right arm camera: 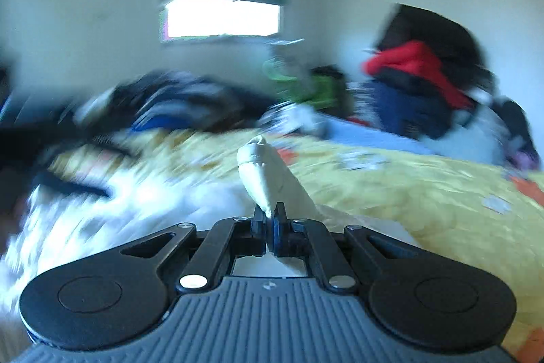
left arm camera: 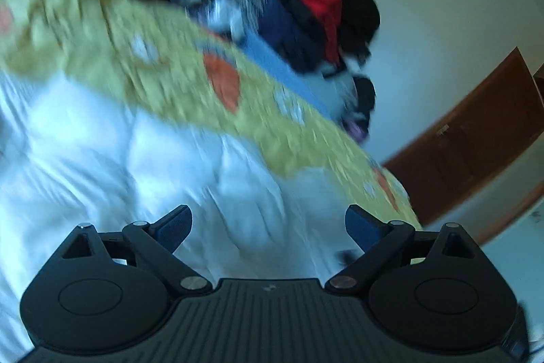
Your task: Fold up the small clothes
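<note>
Only right view shows right gripper (right arm camera: 271, 220) pinching white garment (right arm camera: 268, 172), window (right arm camera: 222, 17)

The bed (right arm camera: 425, 206) has a yellow patterned cover (left arm camera: 163, 70). A white quilt (left arm camera: 119, 152) lies on this cover, and a clothes pile (right arm camera: 414, 91) lies behind the quilt.

Small pale cream garment (right arm camera: 263, 174): bunched into a narrow roll, pinched at its near end, sticking up and away at a tilt over the bed. White cloth (left arm camera: 136, 165): spread wrinkled on the bed. Heap of dark, blue and red clothes (right arm camera: 418, 91) beyond, blurred.
</note>
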The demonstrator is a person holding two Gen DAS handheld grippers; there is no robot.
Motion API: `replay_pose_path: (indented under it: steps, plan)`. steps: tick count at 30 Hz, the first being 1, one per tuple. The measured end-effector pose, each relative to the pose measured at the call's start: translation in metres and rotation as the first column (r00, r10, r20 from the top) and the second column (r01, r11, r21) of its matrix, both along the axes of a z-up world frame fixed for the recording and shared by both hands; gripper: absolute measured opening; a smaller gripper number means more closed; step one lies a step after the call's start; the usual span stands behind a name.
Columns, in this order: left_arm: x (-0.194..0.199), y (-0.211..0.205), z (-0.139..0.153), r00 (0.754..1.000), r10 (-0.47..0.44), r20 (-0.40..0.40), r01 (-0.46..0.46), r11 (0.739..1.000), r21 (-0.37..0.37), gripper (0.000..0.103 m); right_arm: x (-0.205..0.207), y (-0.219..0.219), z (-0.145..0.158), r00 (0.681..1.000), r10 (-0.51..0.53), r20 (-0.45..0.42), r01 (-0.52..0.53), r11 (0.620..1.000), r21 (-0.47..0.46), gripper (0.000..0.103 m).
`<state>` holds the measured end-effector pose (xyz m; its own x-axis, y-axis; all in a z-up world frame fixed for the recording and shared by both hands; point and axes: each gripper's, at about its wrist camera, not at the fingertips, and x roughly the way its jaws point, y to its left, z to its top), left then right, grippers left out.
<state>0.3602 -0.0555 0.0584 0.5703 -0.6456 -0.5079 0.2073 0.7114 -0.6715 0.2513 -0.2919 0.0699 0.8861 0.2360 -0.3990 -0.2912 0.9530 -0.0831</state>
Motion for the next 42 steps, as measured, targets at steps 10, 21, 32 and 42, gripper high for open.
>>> replay_pose_path:
  steps: [10,21,32,42]
  plan:
    - [-0.002,-0.047,-0.025,0.998,-0.017,-0.058,0.022,0.995,0.093,0.058,-0.031,0.051,-0.024,0.999,0.041,0.003,-0.04,0.996,-0.084,0.007]
    - [-0.002,-0.04,-0.024,0.999,-0.01,-0.041,0.016,0.989,0.144,0.012,-0.028,0.04,-0.031,0.999,0.037,-0.037,-0.039,0.998,-0.055,0.038]
    - [-0.009,0.0,0.0,0.999,0.037,0.026,-0.04,0.994,0.106,0.011,-0.063,0.003,-0.027,0.994,0.042,-0.096,-0.037,0.998,0.053,0.051]
    - [-0.026,0.065,0.004,0.99,0.14,0.027,-0.142,0.979,0.147,0.011,-0.066,-0.042,-0.019,0.993,-0.021,-0.118,0.042,0.984,0.174,0.057]
